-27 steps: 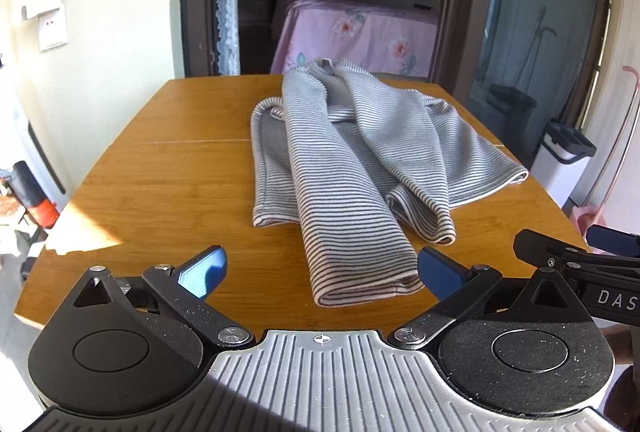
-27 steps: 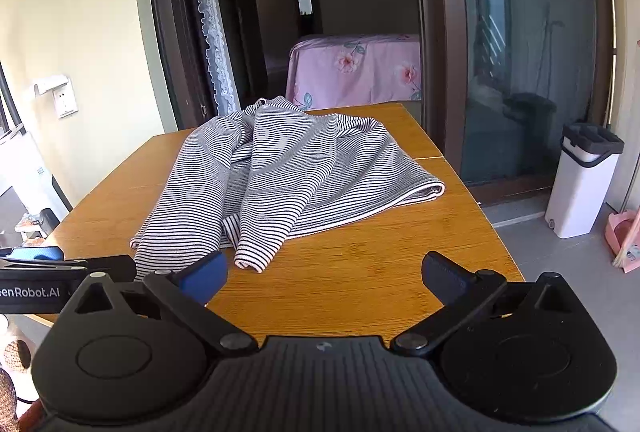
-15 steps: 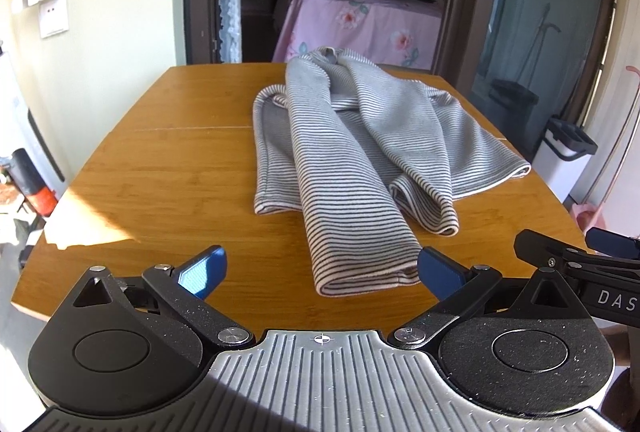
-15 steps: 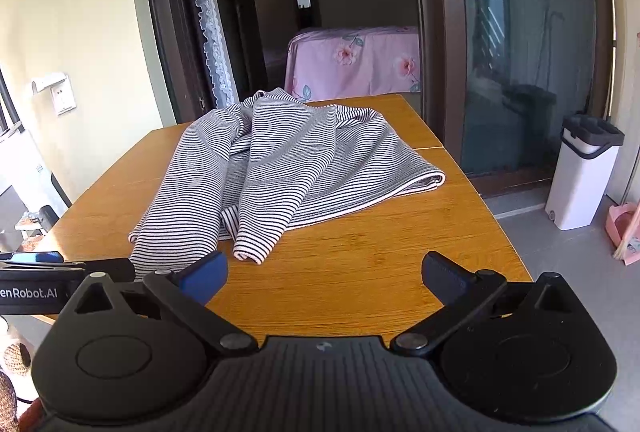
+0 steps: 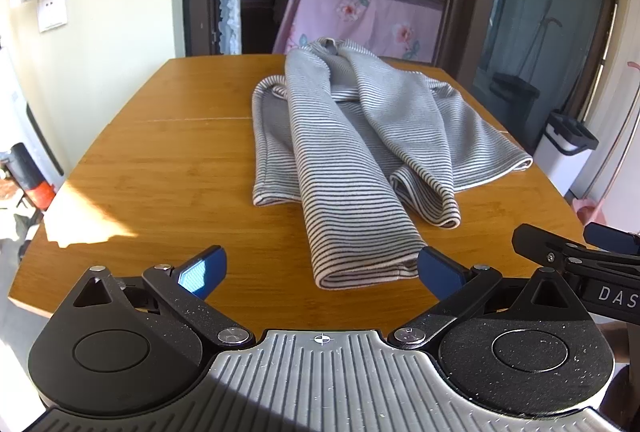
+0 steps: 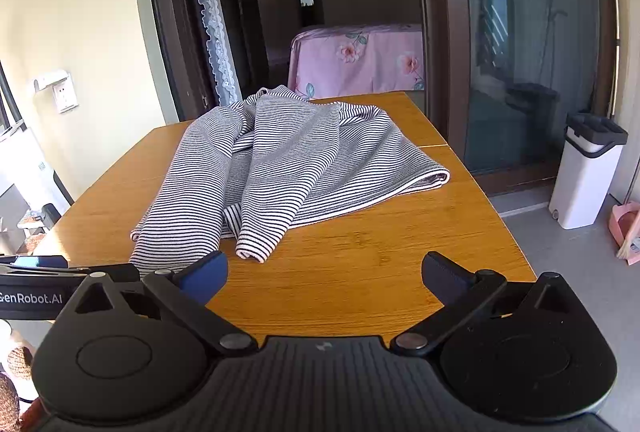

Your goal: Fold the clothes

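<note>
A grey-and-white striped long-sleeved top (image 5: 360,152) lies rumpled on a wooden table (image 5: 160,168), both sleeves drawn toward the near edge. My left gripper (image 5: 320,268) hovers open just short of the left sleeve's cuff (image 5: 360,268), with nothing between its fingers. In the right wrist view the same top (image 6: 280,168) spreads across the table (image 6: 380,264), and my right gripper (image 6: 324,272) is open above bare wood near the second sleeve's cuff (image 6: 256,248). The right gripper's black body shows at the left view's right edge.
Beyond the table's far edge is a doorway with a pink floral cover (image 6: 360,60). A white bin with a dark lid (image 6: 588,172) stands on the floor at the right, by a glass door (image 6: 520,52). Sun falls on the table's left corner (image 5: 84,216).
Both grippers have crept closer to the table and the top; the sleeve cuffs now sit nearer the fingertips. The garment itself has not moved, and both stay open.
</note>
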`<act>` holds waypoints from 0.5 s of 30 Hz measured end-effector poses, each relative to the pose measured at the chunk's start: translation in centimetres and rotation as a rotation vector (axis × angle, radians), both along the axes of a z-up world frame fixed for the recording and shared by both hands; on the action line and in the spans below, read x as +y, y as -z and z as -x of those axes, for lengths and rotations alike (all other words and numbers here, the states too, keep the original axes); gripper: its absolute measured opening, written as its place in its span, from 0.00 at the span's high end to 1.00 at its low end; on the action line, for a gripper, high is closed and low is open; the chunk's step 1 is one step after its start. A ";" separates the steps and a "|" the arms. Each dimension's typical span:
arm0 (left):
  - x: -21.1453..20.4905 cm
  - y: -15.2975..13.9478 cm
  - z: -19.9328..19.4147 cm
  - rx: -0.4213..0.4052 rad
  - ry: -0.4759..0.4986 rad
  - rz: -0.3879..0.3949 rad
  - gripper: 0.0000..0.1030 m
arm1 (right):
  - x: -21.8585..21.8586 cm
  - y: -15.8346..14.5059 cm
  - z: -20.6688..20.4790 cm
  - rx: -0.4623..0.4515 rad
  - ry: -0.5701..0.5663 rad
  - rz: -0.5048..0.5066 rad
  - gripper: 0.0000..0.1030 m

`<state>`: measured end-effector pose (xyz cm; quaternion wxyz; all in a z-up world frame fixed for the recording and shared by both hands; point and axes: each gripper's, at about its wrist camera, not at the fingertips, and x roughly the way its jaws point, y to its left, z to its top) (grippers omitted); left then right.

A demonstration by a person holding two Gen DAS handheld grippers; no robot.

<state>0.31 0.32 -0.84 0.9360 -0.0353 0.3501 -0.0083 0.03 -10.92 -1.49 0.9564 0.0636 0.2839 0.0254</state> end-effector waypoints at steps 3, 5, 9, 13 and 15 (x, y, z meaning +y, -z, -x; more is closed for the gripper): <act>0.0 0.1 0.0 0.006 -0.001 0.001 0.00 | 0.0 0.3 -0.1 0.009 -0.002 -0.007 0.00; 0.1 0.1 0.0 0.007 -0.002 0.003 0.00 | -0.1 0.4 -0.2 0.013 -0.002 -0.009 0.00; 0.1 0.3 -0.1 0.018 -0.002 0.006 0.00 | -0.2 0.4 -0.4 0.017 0.000 -0.009 0.00; 0.2 0.3 -0.2 0.019 -0.004 0.010 0.00 | 0.0 0.5 -0.5 0.020 -0.001 -0.008 0.00; 0.2 0.3 -0.2 0.019 -0.005 0.011 0.00 | 0.1 0.6 -0.6 0.021 -0.001 -0.008 0.00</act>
